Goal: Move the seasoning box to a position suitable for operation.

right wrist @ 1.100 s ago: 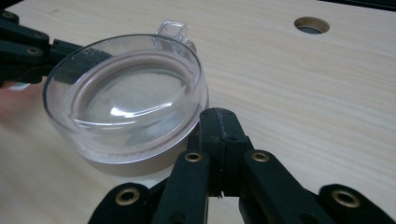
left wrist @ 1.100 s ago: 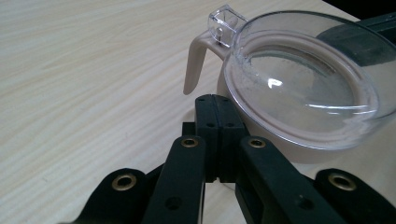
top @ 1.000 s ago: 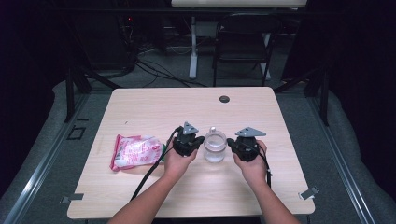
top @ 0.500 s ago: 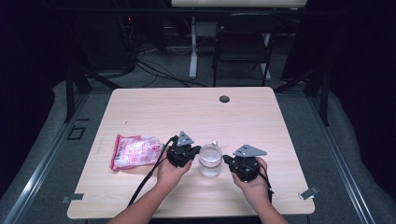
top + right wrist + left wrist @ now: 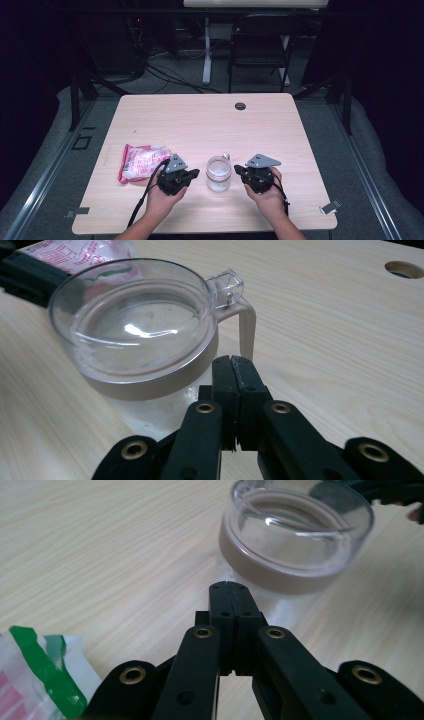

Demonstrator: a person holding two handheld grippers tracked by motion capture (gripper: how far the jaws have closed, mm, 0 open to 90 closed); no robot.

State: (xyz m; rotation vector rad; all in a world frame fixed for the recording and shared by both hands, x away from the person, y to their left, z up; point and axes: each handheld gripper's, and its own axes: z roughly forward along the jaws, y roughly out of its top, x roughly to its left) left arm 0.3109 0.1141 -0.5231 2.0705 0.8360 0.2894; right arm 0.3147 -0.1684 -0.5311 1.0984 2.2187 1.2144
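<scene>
**Status: both grippers closed and empty beside the lidded jar**

1. Far left, at about 9 o'clock from the worktop (image 5: 200, 120) centre: a pink-and-white packet (image 5: 142, 161) lies flat. Its green-striped corner also shows at the lower left of the left gripper view. I am not touching it.

2. My left gripper (image 5: 192, 174) sits just right of the packet, at about 7 o'clock from the worktop centre. Its jaws are pressed together with nothing between them, as the left gripper view confirms (image 5: 227, 592). The tips point toward the jar and stand just short of it.

3. The jar (image 5: 219, 173), a clear container with a beige collar, a clear hinged lid (image 5: 135, 322) and a side handle (image 5: 246, 327), stands upright at 6 o'clock from the worktop centre, between my two grippers. The lid sits down on the collar. Neither gripper touches the jar.

4. My right gripper (image 5: 241, 172) sits just right of the jar. Its jaws are likewise closed on nothing (image 5: 232, 362), with the tips near the base of the handle.

5. Progress, as I judge it: the grippers are positioned on either side, but no grasp is made. Opening the jaws, steadying the jar and working the lid all remain.
</scene>
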